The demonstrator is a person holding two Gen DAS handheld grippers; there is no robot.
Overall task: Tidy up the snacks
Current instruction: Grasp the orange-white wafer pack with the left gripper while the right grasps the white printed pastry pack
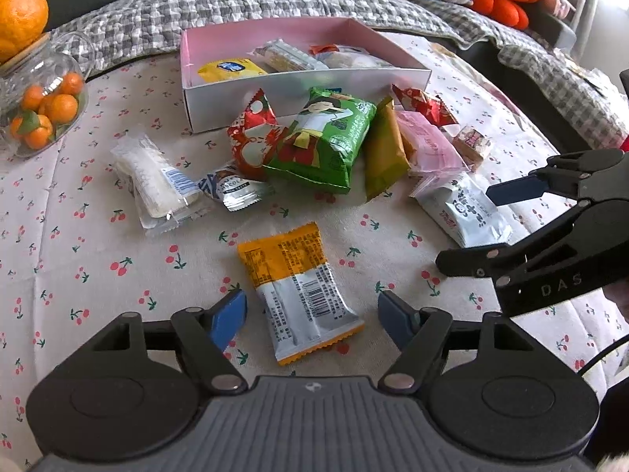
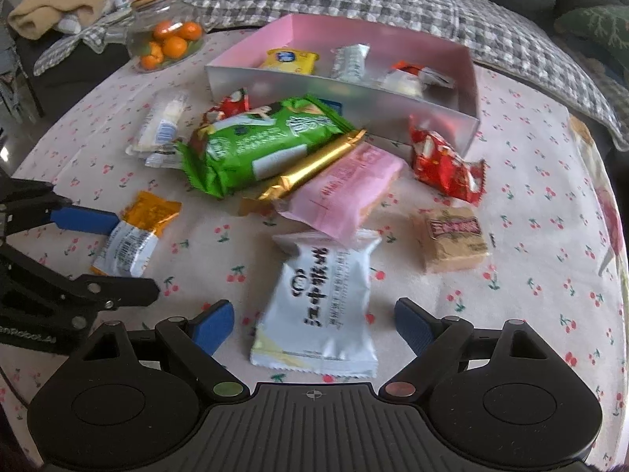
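A pink-lined box (image 1: 306, 82) (image 2: 354, 100) at the table's far side holds several snack packets. Loose snacks lie in front of it: a green bag (image 1: 322, 137) (image 2: 255, 141), red packets (image 1: 251, 133) (image 2: 444, 165), a gold bar (image 2: 314, 165), a pink packet (image 2: 346, 192). My left gripper (image 1: 312, 316) is open around an orange-and-silver packet (image 1: 302, 287) (image 2: 133, 232) lying on the cloth. My right gripper (image 2: 312, 324) is open around a white packet (image 2: 318, 303) (image 1: 464, 208), which lies flat between its fingers.
A glass jar of small oranges (image 1: 43, 106) (image 2: 169, 43) stands at the left with a big orange (image 1: 21, 11) on its lid. A tan square packet (image 2: 452, 240) and a clear-wrapped white snack (image 1: 153, 181) lie on the cherry-print cloth (image 1: 98, 275).
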